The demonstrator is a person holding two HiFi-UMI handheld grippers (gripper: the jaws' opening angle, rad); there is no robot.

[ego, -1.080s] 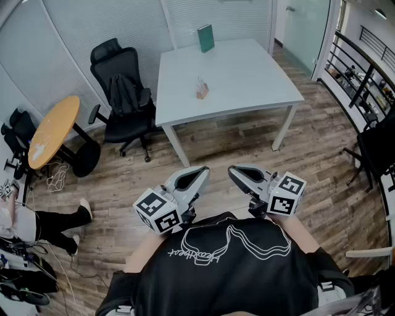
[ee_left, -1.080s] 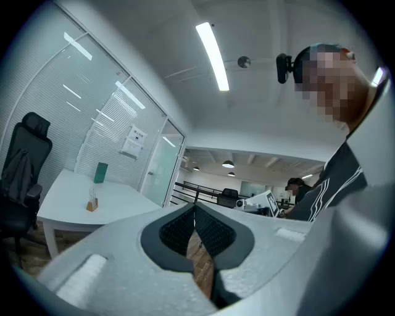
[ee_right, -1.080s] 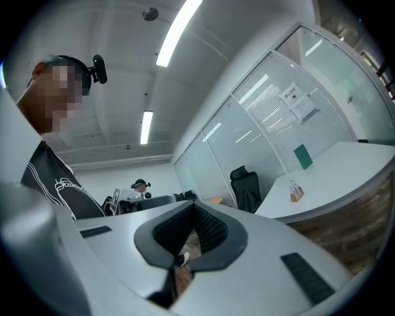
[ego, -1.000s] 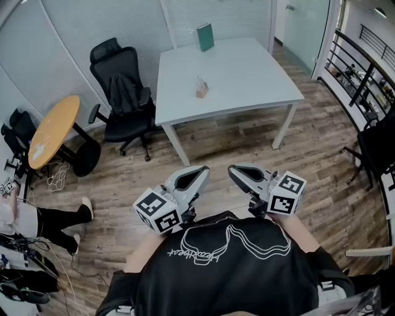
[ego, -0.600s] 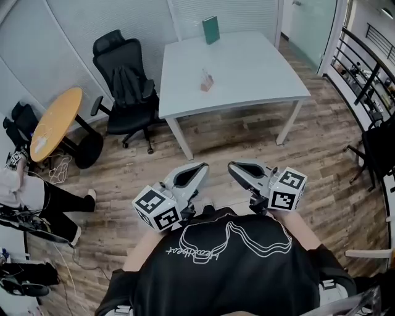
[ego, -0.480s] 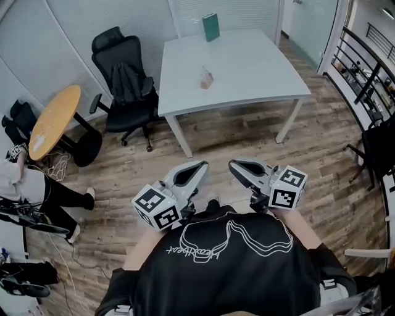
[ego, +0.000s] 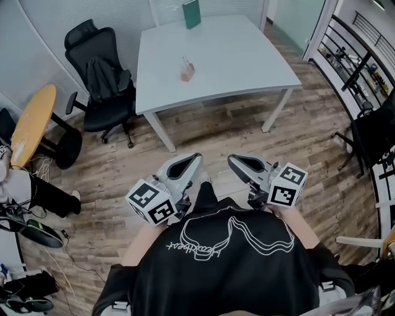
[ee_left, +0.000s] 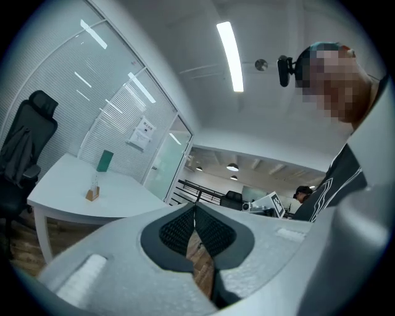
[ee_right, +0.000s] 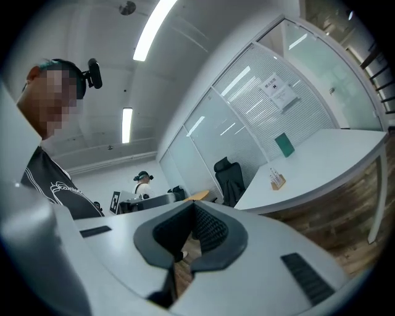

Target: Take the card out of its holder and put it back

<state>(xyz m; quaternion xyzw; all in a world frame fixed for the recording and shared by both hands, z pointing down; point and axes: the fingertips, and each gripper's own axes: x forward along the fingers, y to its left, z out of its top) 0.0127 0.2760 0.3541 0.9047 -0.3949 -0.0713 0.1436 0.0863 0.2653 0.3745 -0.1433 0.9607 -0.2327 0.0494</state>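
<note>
A white table (ego: 234, 55) stands at the far side of a wood-floored office. The card (ego: 184, 63) stands upright in its wooden holder (ego: 186, 75) toward the table's left side, clear of every edge, with bare tabletop all round. A green upright object (ego: 191, 13) stands at the far edge, and a black chair (ego: 99, 80) is at the left. Open floor (ego: 210, 133) separates the table from the left gripper (ego: 193, 158) and right gripper (ego: 233, 162). Both have their jaws together and empty, near the person's chest.

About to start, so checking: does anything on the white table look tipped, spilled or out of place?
Nothing stands out. The card holder stands upright on the white table with its card in it; the green book stands upright at the far edge.
</note>
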